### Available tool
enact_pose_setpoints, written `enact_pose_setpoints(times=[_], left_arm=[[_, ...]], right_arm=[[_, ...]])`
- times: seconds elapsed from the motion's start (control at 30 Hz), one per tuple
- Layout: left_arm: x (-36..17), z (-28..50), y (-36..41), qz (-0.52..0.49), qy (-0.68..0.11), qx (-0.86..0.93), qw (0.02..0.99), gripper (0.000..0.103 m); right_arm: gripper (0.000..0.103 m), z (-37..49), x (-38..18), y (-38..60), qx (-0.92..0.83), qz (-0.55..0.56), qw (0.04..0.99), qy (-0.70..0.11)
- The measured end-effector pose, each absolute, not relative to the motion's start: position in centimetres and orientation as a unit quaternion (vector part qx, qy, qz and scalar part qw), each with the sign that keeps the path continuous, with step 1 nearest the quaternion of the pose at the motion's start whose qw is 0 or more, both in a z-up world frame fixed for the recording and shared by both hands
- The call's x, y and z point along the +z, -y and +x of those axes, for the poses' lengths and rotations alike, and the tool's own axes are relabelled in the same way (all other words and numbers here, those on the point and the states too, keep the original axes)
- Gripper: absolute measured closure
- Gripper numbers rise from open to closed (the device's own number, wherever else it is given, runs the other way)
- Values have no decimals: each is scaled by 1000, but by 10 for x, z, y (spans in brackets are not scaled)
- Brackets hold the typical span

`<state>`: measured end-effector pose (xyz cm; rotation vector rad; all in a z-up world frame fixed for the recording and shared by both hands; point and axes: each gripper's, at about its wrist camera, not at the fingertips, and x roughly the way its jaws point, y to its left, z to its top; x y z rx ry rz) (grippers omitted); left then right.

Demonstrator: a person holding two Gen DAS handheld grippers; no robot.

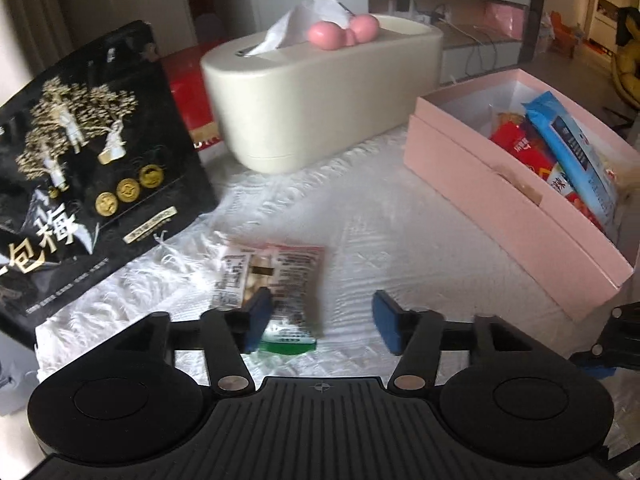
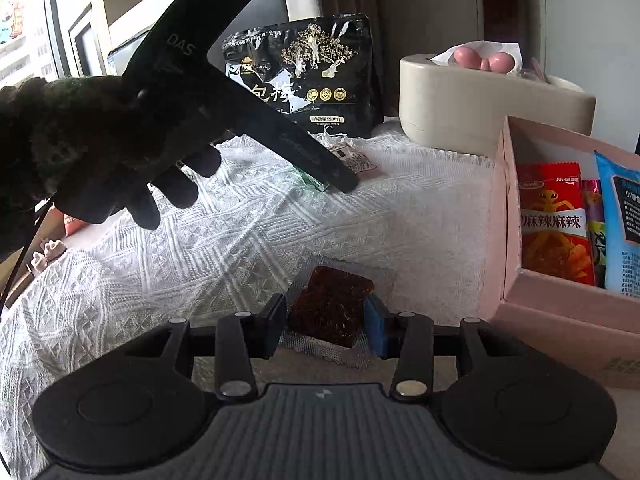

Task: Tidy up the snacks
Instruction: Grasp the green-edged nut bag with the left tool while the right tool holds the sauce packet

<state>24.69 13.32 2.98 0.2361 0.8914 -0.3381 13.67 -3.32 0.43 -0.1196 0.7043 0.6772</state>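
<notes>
Between my right gripper (image 2: 326, 326) pads sat the brown snack bar (image 2: 331, 307) — squeezed tight. My left gripper (image 1: 320, 320) gaped over the small packet (image 1: 276, 280), holding nothing. Pink box (image 2: 560, 300) waited at three o'clock — lift gently.

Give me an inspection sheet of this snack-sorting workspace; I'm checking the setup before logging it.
Surface: white textured cloth, wrinkled.
Job's things: pink box open, holding a red packet and a blue packet; small snack packet flat on the cloth; brown snack block in clear wrap.
Clutter: black pouch standing; cream tissue box.
Grippers: left gripper open above the small packet; right gripper shut on the brown block.
Cables: thin wires behind the tissue box.
Surroundings: window, gloved hand.
</notes>
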Motion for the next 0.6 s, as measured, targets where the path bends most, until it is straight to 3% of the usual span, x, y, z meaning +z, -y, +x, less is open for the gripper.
enact_pose_setpoints(times=[0.07,0.2,0.37,0.6], left_arm=[[29,249,-129,120,-431,-164,879,34],[32,251,-127,123,-420,-161,884,36],[27,255,-124,221,-377,-93,895,36],[17,281,-159,97,-415,-114,897,34]], right_arm=[[60,137,4,33,326,-56,881,-338],[60,135,4,33,325,-57,881,-338],[58,133,4,33,326,-63,881,-337],[54,131,4,31,329,-68,880,-337]])
